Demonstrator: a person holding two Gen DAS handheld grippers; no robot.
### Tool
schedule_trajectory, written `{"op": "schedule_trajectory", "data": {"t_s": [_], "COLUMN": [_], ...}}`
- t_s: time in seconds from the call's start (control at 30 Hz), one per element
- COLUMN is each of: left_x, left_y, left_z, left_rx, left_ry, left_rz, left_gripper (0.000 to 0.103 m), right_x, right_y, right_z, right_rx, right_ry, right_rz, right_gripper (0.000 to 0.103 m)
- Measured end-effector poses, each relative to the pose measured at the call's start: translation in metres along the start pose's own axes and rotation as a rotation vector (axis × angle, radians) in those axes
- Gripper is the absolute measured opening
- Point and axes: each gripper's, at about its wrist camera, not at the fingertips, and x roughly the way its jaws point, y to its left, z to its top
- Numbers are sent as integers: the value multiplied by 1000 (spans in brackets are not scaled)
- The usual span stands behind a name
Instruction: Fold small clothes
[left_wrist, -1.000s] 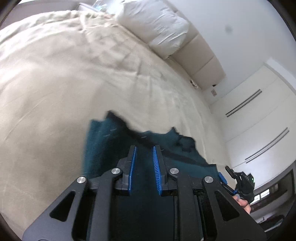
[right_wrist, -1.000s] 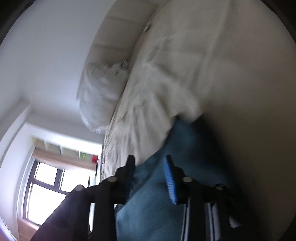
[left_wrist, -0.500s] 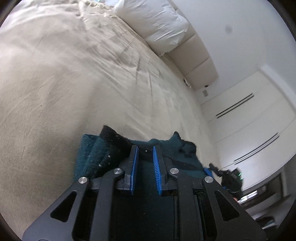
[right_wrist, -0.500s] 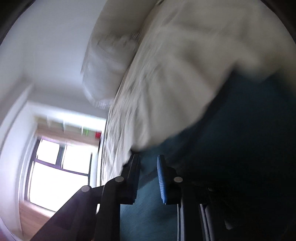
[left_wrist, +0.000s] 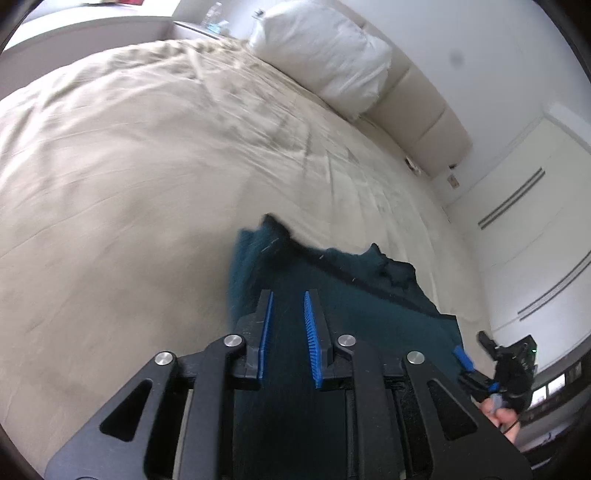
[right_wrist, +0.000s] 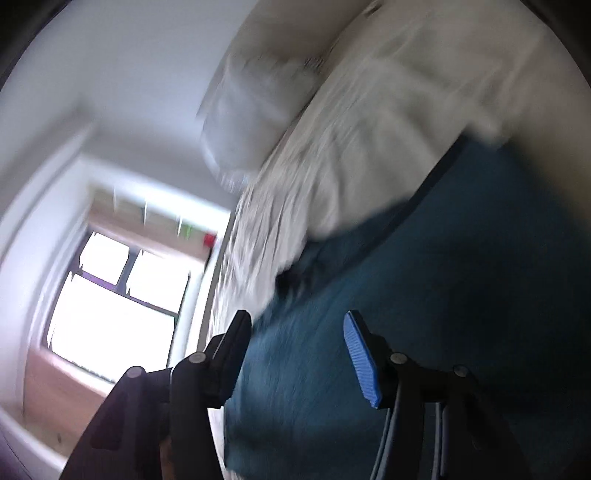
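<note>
A dark teal garment (left_wrist: 369, 295) lies spread on the beige bed (left_wrist: 147, 184). My left gripper (left_wrist: 288, 295) sits at its near edge. Its jaws are opening, and dark cloth still fills the narrow gap between the blue pads. At the garment's right edge, my right gripper (left_wrist: 474, 350) shows in a person's hand (left_wrist: 498, 410). The blurred right wrist view has the right gripper (right_wrist: 295, 319) opening wide over the teal garment (right_wrist: 443, 277). The cloth lies under and between its fingers, and its pads do not press on it.
A white pillow (left_wrist: 321, 48) leans on the padded headboard (left_wrist: 417, 110) at the bed's far end. White wardrobe doors (left_wrist: 535, 221) stand to the right. A nightstand with a bottle (left_wrist: 210, 14) is beyond the bed. A bright window (right_wrist: 110, 295) shows in the right wrist view.
The garment bunched up close to my left gripper half a second ago and is stretched out flat again. My right gripper's jaws narrowed and have now spread wide.
</note>
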Motion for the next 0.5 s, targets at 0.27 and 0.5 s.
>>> {"op": "schedule_trajectory", "data": {"t_s": [0.27, 0.5], "left_x": [-38, -30], "left_y": [28, -3], "left_z": [-46, -73], "left_rx": [-12, 132], "left_ry": [79, 182], "left_rz": [55, 96], "left_gripper": [79, 79], "right_x": [-5, -44], "right_y": [-41, -13], "right_z": [7, -4], "right_rx": [134, 117], "right_ry": [-40, -100], "right_rz": [-60, -27], "right_gripper": [40, 60]}}
